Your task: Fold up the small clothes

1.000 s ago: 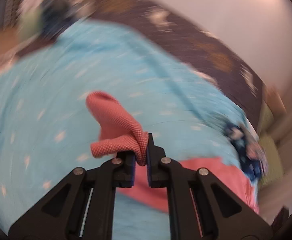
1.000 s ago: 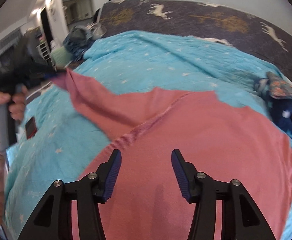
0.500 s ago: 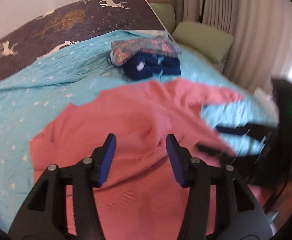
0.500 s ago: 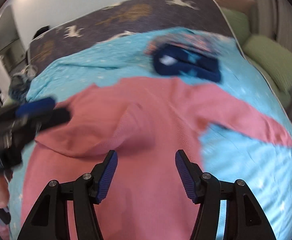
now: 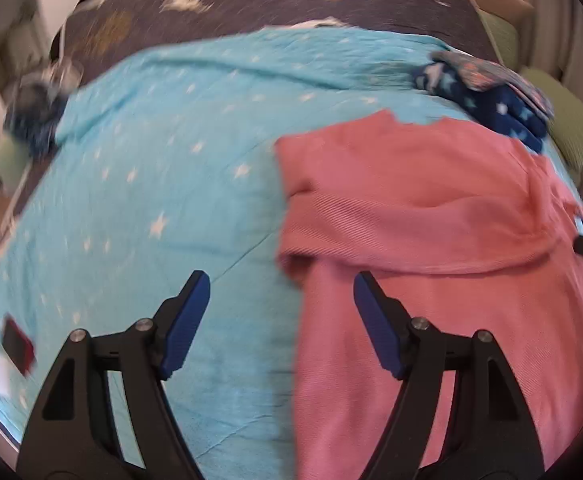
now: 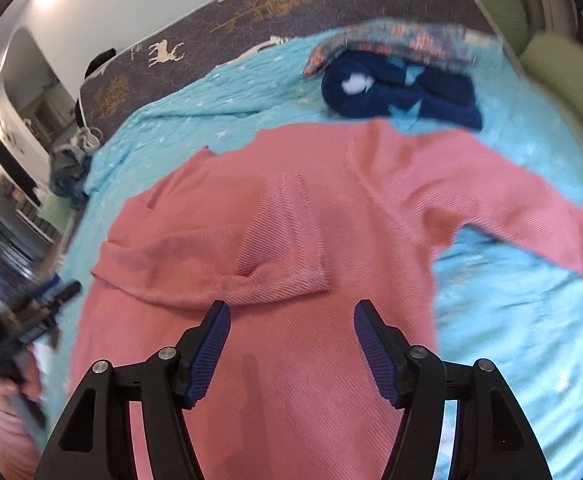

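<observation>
The pink top (image 5: 431,216) lies spread on the turquoise star-print blanket (image 5: 151,184) that covers the bed. In the left wrist view it fills the right half of the picture, with one sleeve folded across its body so that a rounded fold runs along its left edge. The left tongs (image 5: 281,316) hang above the line where the top's left edge meets the blanket; their blue pads stand wide and are opening, with nothing pinched between them. A folded pile of dark blue starred clothes (image 5: 503,108) with a patterned piece on top sits just past the top's neckline. A small red and black object (image 5: 18,346) lies on the blanket at the lower left.

In the right wrist view the pink top (image 6: 371,184) lies face up in the middle, its left sleeve folded inward over the chest and its other sleeve stretched out to the right over the blanket (image 6: 511,320). The right tongs (image 6: 289,342) hover over the top's lower body, jaws apart and opening, holding nothing. The folded pile (image 6: 399,92) rests beyond the collar. At the left edge the left tongs (image 6: 47,304) appear blurred, held by a hand (image 6: 3,392)
</observation>
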A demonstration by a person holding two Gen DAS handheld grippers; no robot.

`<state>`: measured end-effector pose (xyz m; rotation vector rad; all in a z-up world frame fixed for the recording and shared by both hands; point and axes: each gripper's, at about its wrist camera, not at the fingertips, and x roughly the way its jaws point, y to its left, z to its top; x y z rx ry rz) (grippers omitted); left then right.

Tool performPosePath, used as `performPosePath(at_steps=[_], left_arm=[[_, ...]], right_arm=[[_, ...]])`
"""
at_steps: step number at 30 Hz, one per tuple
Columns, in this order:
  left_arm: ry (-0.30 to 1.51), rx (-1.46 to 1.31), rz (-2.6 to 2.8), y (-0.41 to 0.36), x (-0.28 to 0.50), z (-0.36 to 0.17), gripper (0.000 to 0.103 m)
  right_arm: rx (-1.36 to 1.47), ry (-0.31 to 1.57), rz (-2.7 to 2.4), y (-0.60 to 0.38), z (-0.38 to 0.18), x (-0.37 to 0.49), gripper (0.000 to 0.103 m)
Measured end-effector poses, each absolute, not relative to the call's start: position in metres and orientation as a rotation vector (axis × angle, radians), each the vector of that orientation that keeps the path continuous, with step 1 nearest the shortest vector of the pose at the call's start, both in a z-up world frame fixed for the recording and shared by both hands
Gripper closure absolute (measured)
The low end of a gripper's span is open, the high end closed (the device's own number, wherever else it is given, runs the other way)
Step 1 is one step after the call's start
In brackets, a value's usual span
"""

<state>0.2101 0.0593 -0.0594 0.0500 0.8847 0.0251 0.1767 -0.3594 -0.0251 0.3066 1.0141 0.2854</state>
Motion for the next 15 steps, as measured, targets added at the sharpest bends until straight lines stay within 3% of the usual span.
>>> performPosePath(at_steps=[4,6,8,11,13,15], left_arm=[[0.904,0.000,0.031,0.071,0.217,-0.071,0.028],[0.911,-0.013,0.029,0.072,0.222,-0.075,0.028],[0.925,-0.045,0.015,0.071,0.230,-0.080,0.028],[0.948,-0.076,0.005,0.071,0.243,-0.085,0.028],[0.950,-0.074,0.010,0.069,0.248,-0.088,0.028],[0.944,-0.071,0.028,0.067,0.251,-0.087,0.030]], right_arm=[[0.473,1.070,0.412,-0.363,-0.040,0.184,0.036],[0.559,1.085,0.453,-0.363,-0.050,0.190,0.026],[0.625,1.063,0.462,-0.364,-0.055,0.201,0.024],[0.736,1.041,0.433,-0.365,-0.060,0.223,0.025],[0.740,1.050,0.445,-0.358,-0.057,0.236,0.100],[0.730,0.997,0.439,-0.354,-0.039,0.237,0.101]])
